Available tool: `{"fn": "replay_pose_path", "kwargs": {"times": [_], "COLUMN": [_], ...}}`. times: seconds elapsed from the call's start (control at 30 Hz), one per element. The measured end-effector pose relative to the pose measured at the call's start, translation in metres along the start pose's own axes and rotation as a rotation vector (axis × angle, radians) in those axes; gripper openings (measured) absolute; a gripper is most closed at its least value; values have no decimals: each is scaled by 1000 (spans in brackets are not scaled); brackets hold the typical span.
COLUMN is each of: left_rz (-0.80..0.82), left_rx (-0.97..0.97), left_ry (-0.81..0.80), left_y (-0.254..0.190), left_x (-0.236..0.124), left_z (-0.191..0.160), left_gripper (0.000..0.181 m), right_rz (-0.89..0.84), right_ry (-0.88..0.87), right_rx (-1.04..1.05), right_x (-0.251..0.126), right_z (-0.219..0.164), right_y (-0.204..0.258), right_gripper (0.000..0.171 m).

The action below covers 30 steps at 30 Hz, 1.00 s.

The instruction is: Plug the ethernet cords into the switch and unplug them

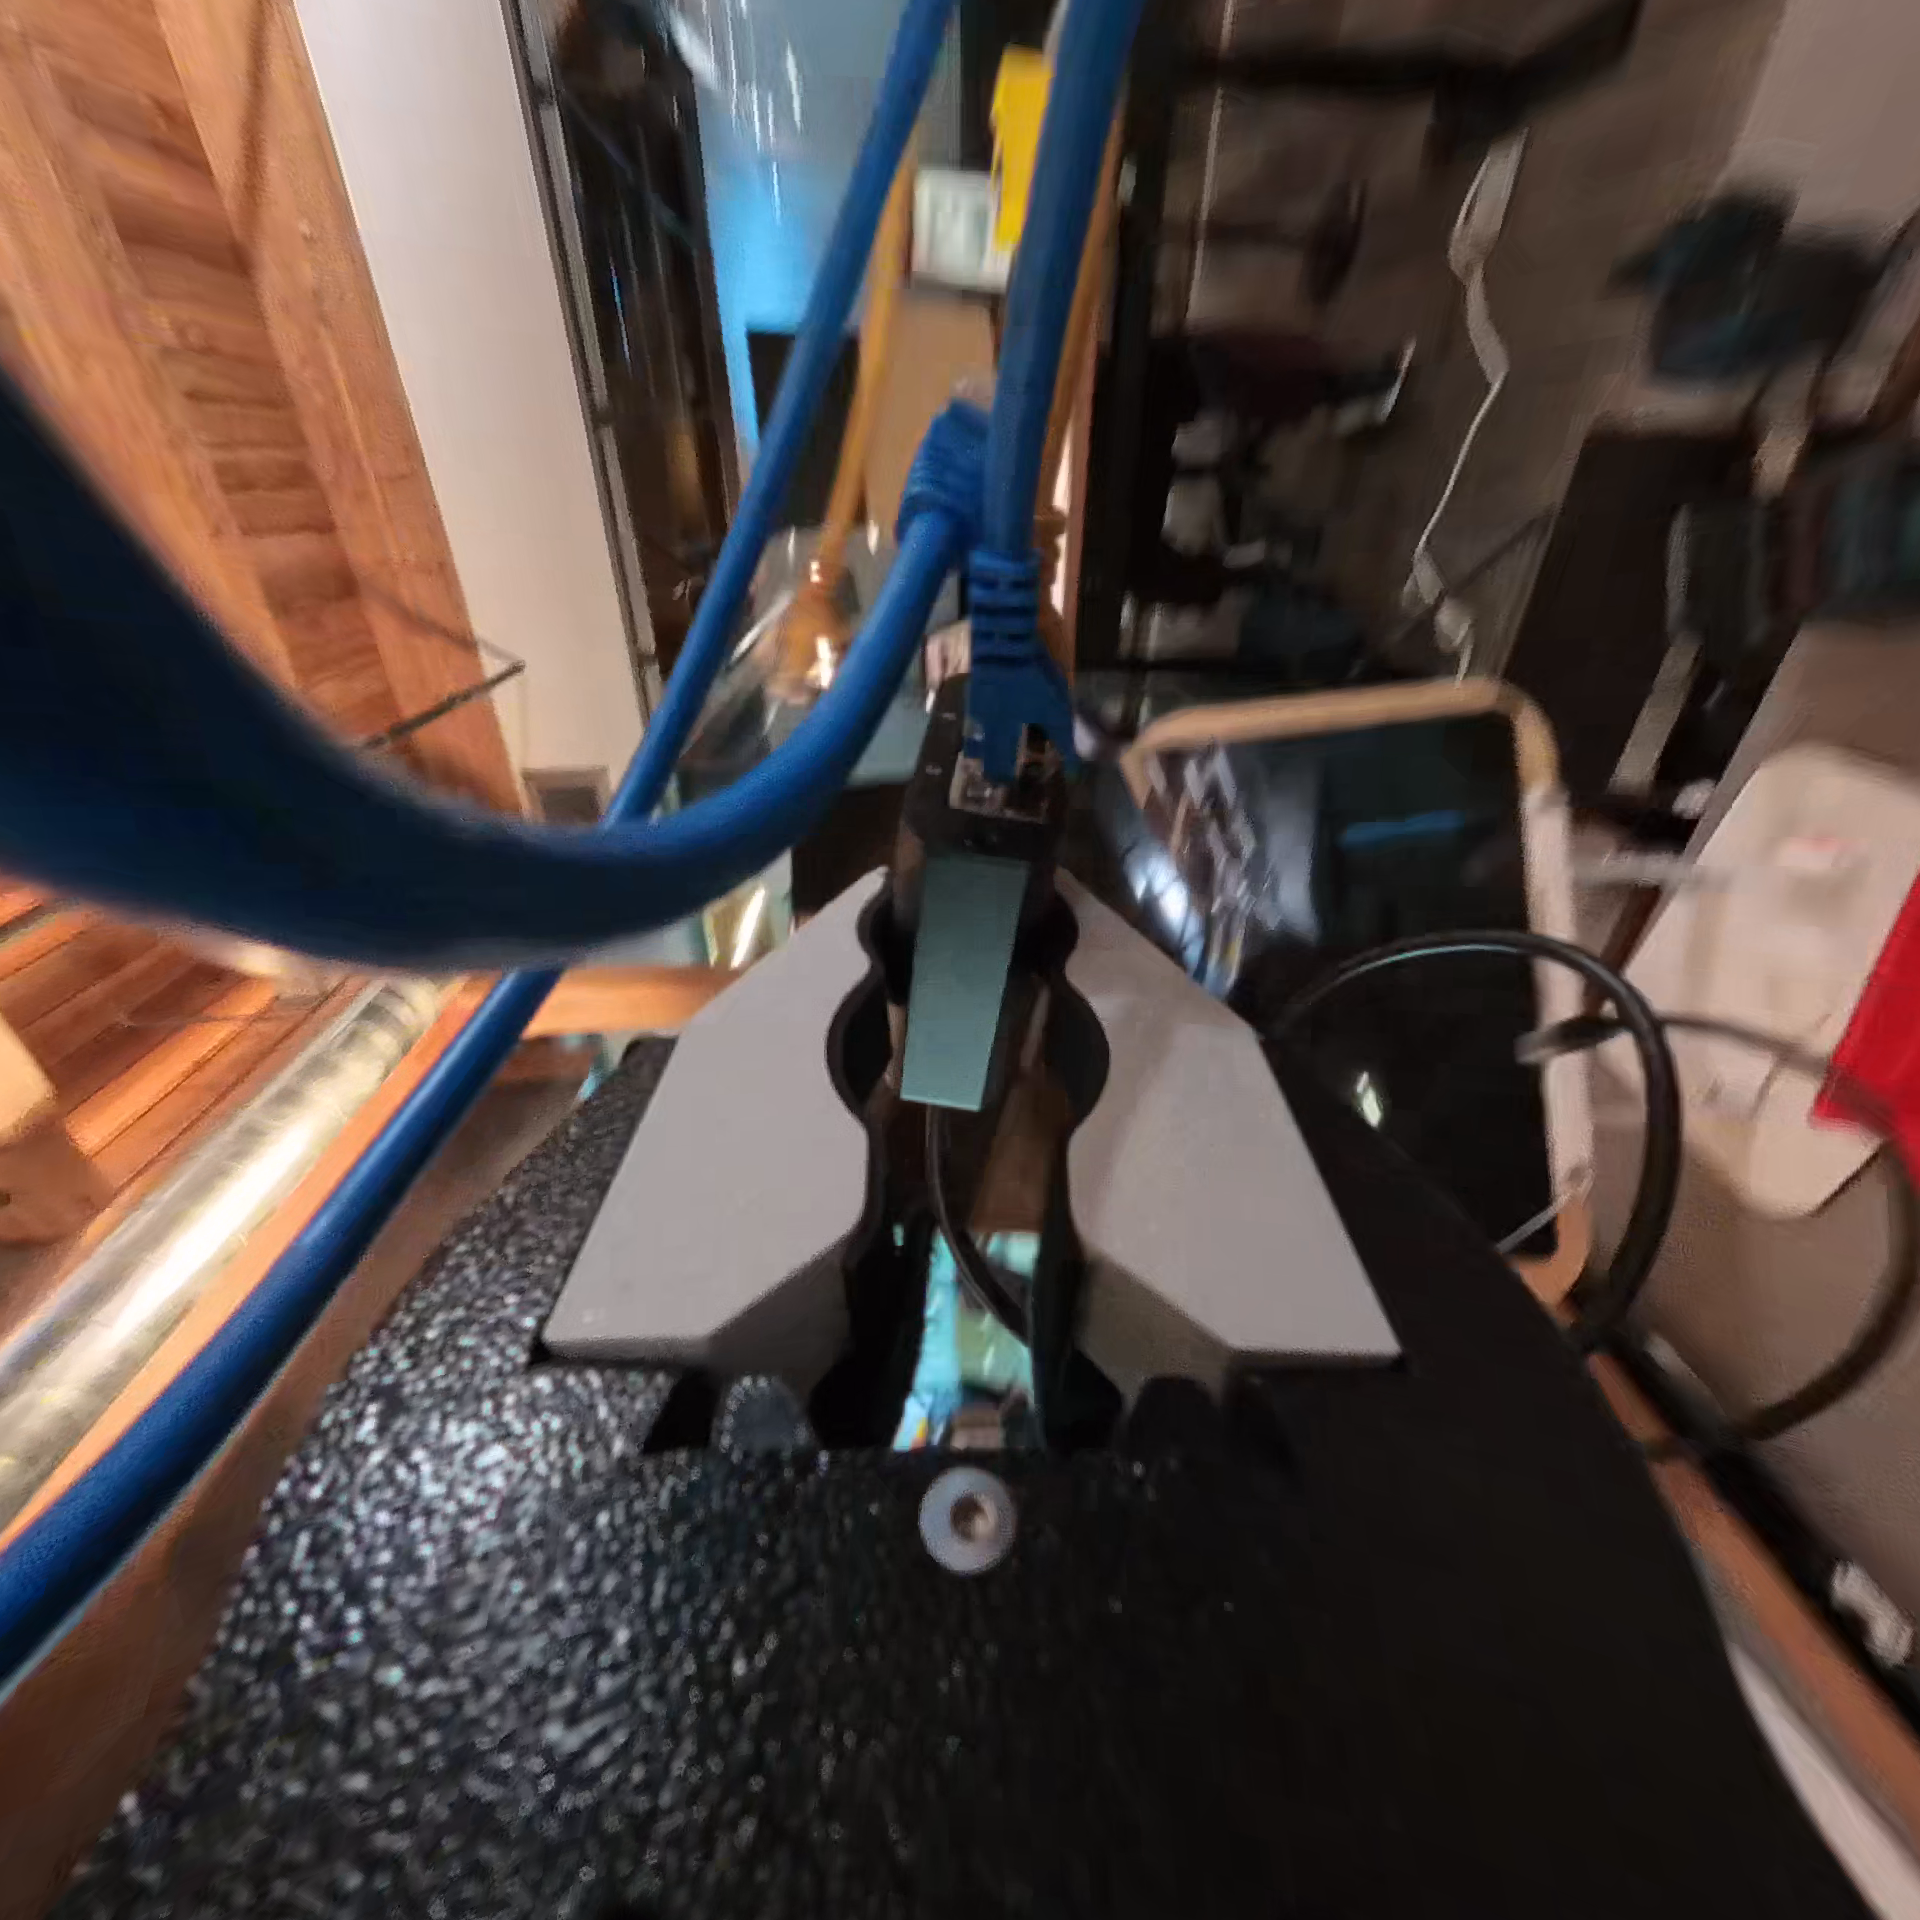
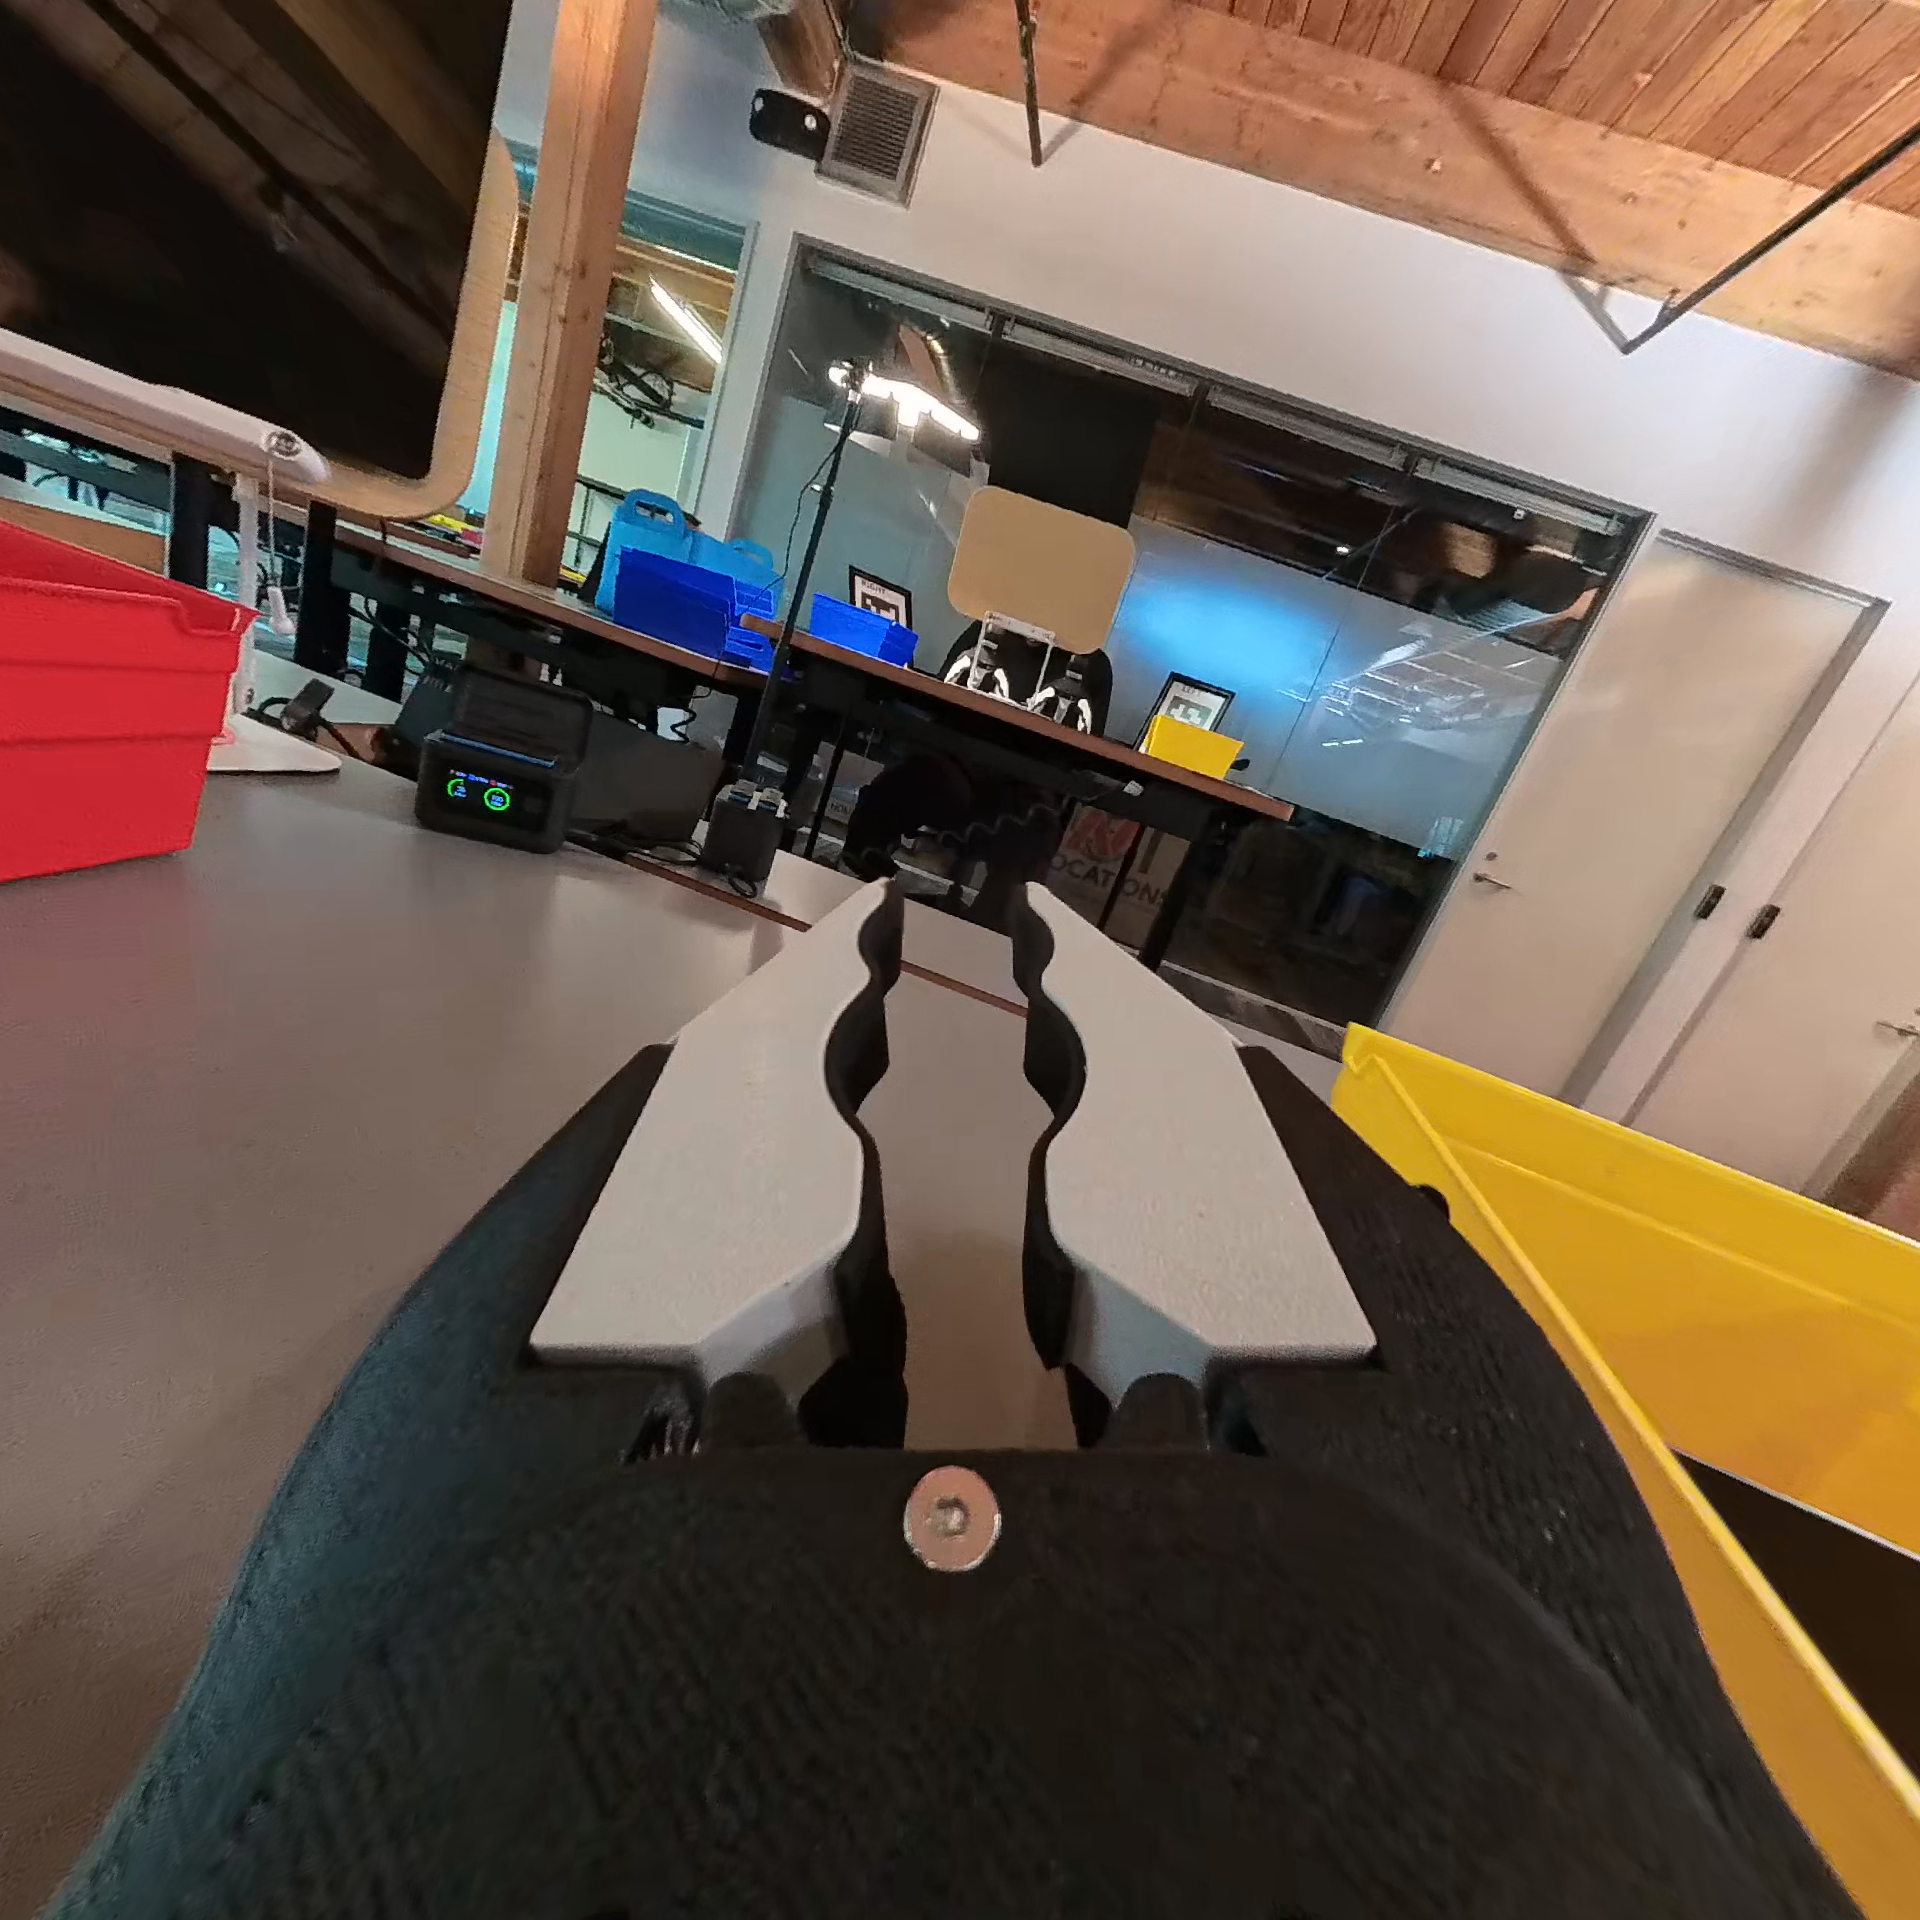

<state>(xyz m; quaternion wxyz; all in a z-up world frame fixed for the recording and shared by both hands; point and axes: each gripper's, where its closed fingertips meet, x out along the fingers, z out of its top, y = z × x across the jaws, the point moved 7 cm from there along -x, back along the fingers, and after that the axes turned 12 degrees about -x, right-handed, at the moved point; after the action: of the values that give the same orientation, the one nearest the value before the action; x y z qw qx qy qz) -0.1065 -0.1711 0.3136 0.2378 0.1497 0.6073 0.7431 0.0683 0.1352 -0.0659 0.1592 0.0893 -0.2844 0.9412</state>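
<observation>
Switch (image 1: 961, 935) first: your left hand-held gripper (image 1: 966, 925) is pinching it between the fingers, lifted off the desk, with one blue ethernet cord (image 1: 1003, 644) seated in a port at its far end. A second blue cord (image 1: 520, 862) loops loose to the left, so you look mid-task. Next move likely calls for your right hand-held gripper (image 2: 956, 904), which only the right wrist view shows: fingers spread, empty, resting low over the grey desk (image 2: 312, 1039) between a red bin (image 2: 104, 727) and a yellow bin (image 2: 1662, 1299). No cords or switch appear there
</observation>
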Motion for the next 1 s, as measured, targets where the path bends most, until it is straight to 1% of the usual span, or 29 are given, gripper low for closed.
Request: {"fn": "replay_pose_path", "kwargs": {"times": [0.07, 0.13, 0.2, 0.3, 0.4, 0.47, 0.5, 0.57, 0.63, 0.7, 0.8, 0.9, 1.0], "left_rz": [-15, -4, -35, -177, -273, -314, -308, -259, -198, -143, -90, -94, -79], "left_rx": [-49, -88, -149, -240, -358, -480, -552, -670, -708, -656, -506, -418, -365], "left_ry": [-97, -155, -199, -314, -333, -336, -343, -372, -374, -361, -333, -308, -292], "left_y": [-6, -20, -41, -95, -162, -205, -226, -269, -310, -345, -385, -407, -418], "left_x": [3, 9, 19, 40, 64, 77, 80, 82, 81, 80, 80, 81, 84], "left_z": [33, 62, 86, 119, 134, 138, 139, 139, 138, 134, 123, 109, 97], "left_gripper": [24, 24, 24, 24, 25, 25, 24, 23, 25, 26, 24, 24, 24], "right_rz": [-11, -15, -18, -33, -54, -53, -49, -52, -50, -38, -23, -19, -3], "right_ry": [-2, 5, 12, 21, 24, 22, 19, 21, 33, 24, 30, 47, 63], "right_rx": [-5, -8, -11, -10, 1, 13, 19, 17, 9, 6, -1, 4, 11], "right_x": [-1, -1, -2, -2, -4, -5, -6, -6, -6, -6, -5, -4, -3], "right_z": [0, 0, -1, -3, -3, -3, -3, -3, -3, -3, -3, -5, -6], "right_y": [-1, -1, -2, -4, -8, -9, -9, -10, -9, -7, -5, -4, -3], "right_gripper": [18, 18, 18, 17, 17, 15, 14, 12, 11, 11, 11, 11, 12]}}
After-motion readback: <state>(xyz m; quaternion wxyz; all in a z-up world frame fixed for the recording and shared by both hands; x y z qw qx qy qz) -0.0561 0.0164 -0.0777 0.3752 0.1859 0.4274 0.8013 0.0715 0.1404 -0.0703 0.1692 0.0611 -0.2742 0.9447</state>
